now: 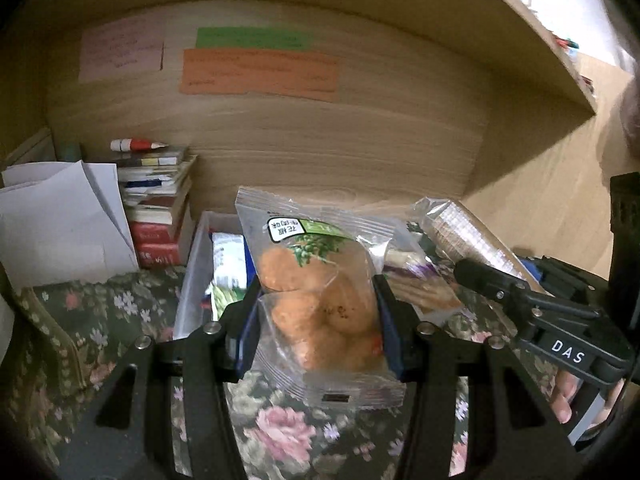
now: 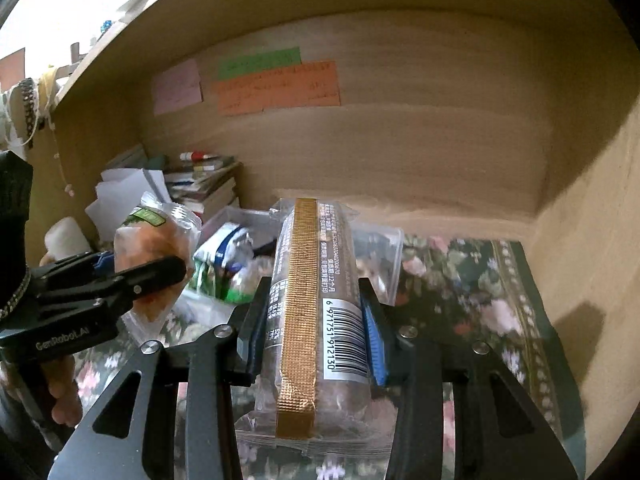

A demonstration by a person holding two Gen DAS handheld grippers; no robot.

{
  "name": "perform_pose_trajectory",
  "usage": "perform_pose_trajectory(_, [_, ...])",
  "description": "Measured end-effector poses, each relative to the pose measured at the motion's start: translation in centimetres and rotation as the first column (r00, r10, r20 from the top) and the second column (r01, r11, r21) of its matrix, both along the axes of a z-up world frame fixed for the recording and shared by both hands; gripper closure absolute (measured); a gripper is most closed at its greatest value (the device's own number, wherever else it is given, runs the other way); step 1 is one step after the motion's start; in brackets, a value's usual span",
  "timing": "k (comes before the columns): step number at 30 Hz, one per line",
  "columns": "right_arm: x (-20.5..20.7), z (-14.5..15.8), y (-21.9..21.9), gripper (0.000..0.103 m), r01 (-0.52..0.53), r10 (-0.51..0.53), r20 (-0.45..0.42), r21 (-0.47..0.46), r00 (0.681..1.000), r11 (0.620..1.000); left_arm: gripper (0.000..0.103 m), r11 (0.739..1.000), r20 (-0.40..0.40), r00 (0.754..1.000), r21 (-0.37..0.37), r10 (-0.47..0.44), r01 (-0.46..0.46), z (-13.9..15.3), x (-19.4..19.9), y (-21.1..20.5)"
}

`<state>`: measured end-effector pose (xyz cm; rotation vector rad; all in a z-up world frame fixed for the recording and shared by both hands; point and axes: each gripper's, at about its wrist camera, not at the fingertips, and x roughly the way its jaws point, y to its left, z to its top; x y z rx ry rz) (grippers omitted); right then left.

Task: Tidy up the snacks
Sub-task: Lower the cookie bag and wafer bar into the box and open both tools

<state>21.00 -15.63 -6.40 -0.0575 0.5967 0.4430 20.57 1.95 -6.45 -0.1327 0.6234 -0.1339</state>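
Left wrist view, nearest: the left gripper (image 1: 318, 320) has its jaws clenched on a clear bag of round orange snacks (image 1: 316, 300), gripped across the middle, held up above the floral cloth (image 1: 280, 432) on the surface.
Bag of snacks, handling: it looks light and soft, the film crinkly and likely slippery, the pieces inside probably brittle. A hold across the belly, as now, seems safer than one on the sealed ends, and a hard squeeze could crush them.
Right wrist view, nearest: the right gripper (image 2: 312, 336) is clamped on a long clear-wrapped pack with a gold strip (image 2: 304, 312), barcode upward, also lifted off the cloth.
Long pack, handling: it seems stiffer than the bag and holds its shape between the jaws; taken near its lower half, the far end may droop or swing.
Beyond the jaws: a clear plastic bin (image 1: 192, 272) sits on the cloth with other packets inside, just behind both held snacks.
Further left: white papers (image 1: 60, 216) and a stack of books (image 1: 160, 208).
Back: a wooden panel with pink, green and orange notes (image 1: 256, 72).
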Motion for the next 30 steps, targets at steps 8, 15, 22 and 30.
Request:
perform_pose_trajectory(8, [4.4,-0.9,1.6,0.066,0.012,-0.013,-0.044,-0.015,0.999,1.0,0.052,1.0,-0.049,0.999,0.021,0.012,-0.011,-1.4,3.8,0.9])
perform_pose_trajectory(15, [6.5,-2.1,2.5,0.066,0.0,-0.002,-0.094,-0.026,0.996,1.0,0.049,1.0,-0.082,0.997,0.015,0.007,-0.006,-2.7,6.1,1.0])
perform_pose_trajectory(22, [5.8,-1.5,1.7,0.063,0.002,-0.002,-0.075,0.0,0.997,1.0,0.04,1.0,-0.063,0.998,0.006,0.016,-0.016,-2.4,5.8,1.1])
perform_pose_trajectory(30, [2.9,1.3,0.9,0.062,-0.015,0.015,-0.009,0.009,1.0,1.0,0.04,1.0,0.049,0.998,0.006,0.027,-0.027,0.9,2.1,1.5])
